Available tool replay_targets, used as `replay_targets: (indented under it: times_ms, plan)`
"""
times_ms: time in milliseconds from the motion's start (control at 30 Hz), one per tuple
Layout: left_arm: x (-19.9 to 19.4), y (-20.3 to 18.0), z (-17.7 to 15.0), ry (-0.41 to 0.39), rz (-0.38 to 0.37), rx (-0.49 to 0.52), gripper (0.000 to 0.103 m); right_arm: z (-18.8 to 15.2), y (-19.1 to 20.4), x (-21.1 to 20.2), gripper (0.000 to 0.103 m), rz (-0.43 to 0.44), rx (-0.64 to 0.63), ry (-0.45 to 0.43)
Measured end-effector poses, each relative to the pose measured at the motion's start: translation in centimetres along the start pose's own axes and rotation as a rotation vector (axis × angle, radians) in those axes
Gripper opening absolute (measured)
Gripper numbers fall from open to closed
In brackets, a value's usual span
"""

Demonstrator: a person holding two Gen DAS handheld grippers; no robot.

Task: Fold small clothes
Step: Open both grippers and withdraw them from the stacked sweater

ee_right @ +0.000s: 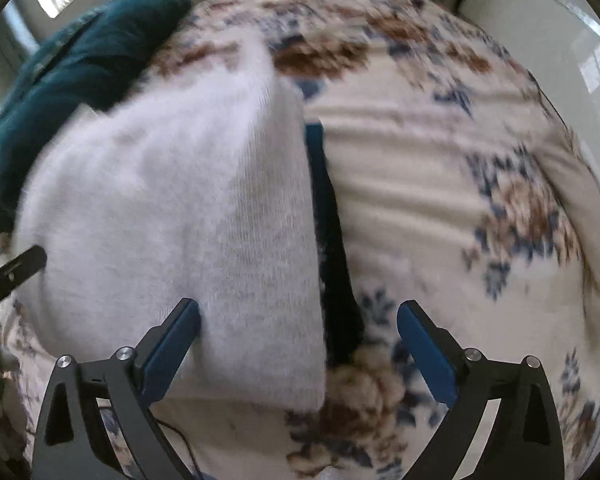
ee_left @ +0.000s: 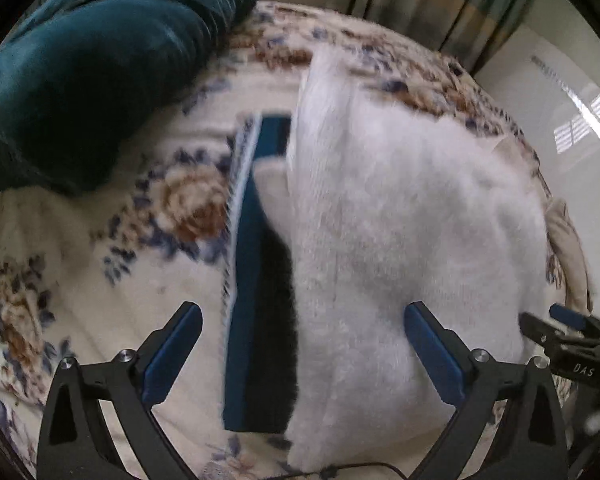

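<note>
A white fuzzy garment lies folded on a floral blanket. A dark blue part with a striped trim shows from under its left edge. My left gripper hovers open over that edge, its pads clear of the cloth. The right gripper appears at the garment's right side. In the right wrist view the white garment fills the left half, with a blue strip along its right edge. My right gripper stands open above that edge with nothing gripped. The left gripper shows at the far left.
A dark teal pillow sits at the far left of the bed, touching the garment's far corner. The floral blanket stretches right of the garment. Curtains and pale floor lie beyond the bed. A thin black cable runs near the front.
</note>
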State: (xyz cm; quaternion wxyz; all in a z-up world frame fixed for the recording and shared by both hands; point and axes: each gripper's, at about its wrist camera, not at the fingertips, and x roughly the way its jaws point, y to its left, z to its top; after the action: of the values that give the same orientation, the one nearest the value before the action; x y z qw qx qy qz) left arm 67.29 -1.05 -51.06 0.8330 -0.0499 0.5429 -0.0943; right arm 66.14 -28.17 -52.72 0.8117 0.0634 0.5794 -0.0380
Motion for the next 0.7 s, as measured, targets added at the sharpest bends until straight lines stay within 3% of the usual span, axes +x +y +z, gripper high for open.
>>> replay_targets:
  times_ms: [133,300,433,700]
  plan:
    - [-1.4,-1.0,-0.1,-0.026,0.020,-0.001,0.103,-0.5,0.7,-0.5,0.103,-0.063,-0.013,-0.027]
    - [-6.2,-2.6,-0.4,-0.103,0.088,0.002,0.103,-1.4,2.2,-5.1,0.103,-0.169,-0.088,-0.125]
    - [-10.8,-4.4,-1.3,-0.145,0.135,0.016,0.103,-2.7,3.4,-10.5,0.103,-0.166,-0.111,-0.148]
    - [-22.1,-8.0,-3.9,-0.213,0.142,0.040,0.103,-6.4,4.3,-24.2,0.103,-0.167,-0.082,-0.252]
